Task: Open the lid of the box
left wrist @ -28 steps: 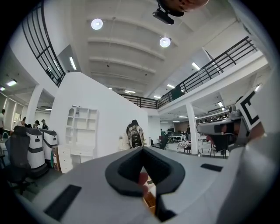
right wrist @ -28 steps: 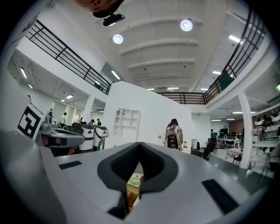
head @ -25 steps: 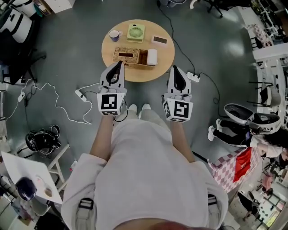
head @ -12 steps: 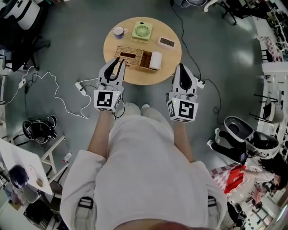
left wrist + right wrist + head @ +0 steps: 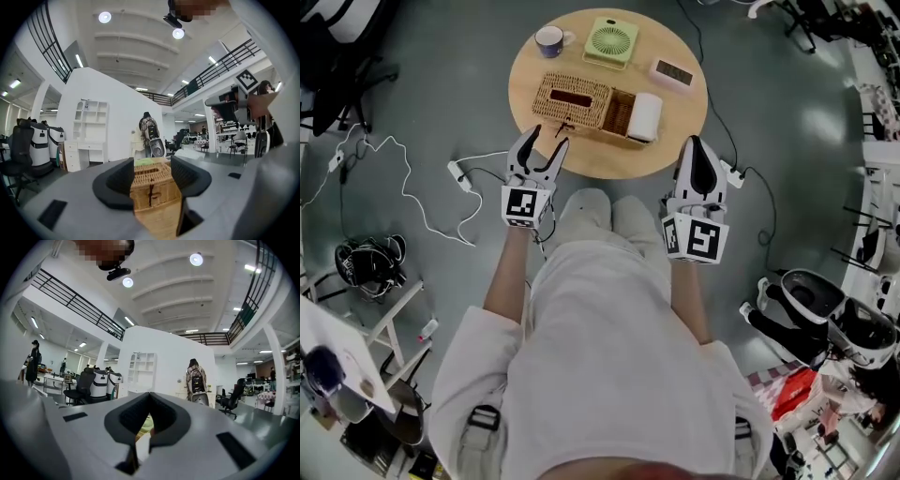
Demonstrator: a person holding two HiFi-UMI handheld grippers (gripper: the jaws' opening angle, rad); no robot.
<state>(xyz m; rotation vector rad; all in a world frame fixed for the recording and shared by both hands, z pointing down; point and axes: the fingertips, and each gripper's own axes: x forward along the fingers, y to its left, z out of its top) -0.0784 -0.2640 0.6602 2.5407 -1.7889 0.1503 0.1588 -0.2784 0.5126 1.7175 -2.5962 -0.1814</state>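
A wicker box [image 5: 572, 98] with a slotted lid lies on the round wooden table [image 5: 581, 161]; an open wicker compartment [image 5: 622, 111] and a white roll [image 5: 647, 117] adjoin it on the right. My left gripper [image 5: 549, 137] hovers at the table's near edge, just short of the box. Its jaws are opening, with nothing gripped. In the left gripper view the box [image 5: 152, 187] shows straight ahead between the fingers of the left gripper [image 5: 151, 176]. My right gripper [image 5: 695, 142] is shut and empty at the table's right edge. In its own view the right gripper [image 5: 149, 397] has its tips touching.
A mug [image 5: 550, 40], a green fan [image 5: 612, 40] and a pink clock [image 5: 673, 71] stand at the table's far side. Power strips with cables lie on the floor at left [image 5: 455, 173] and right [image 5: 733, 173]. A dark headset [image 5: 366, 262] lies beside a stool.
Both grippers have come nearer to the table, and the table sits lower in the head view. The left gripper's jaws have gone from shut to apart. The right gripper stays shut.
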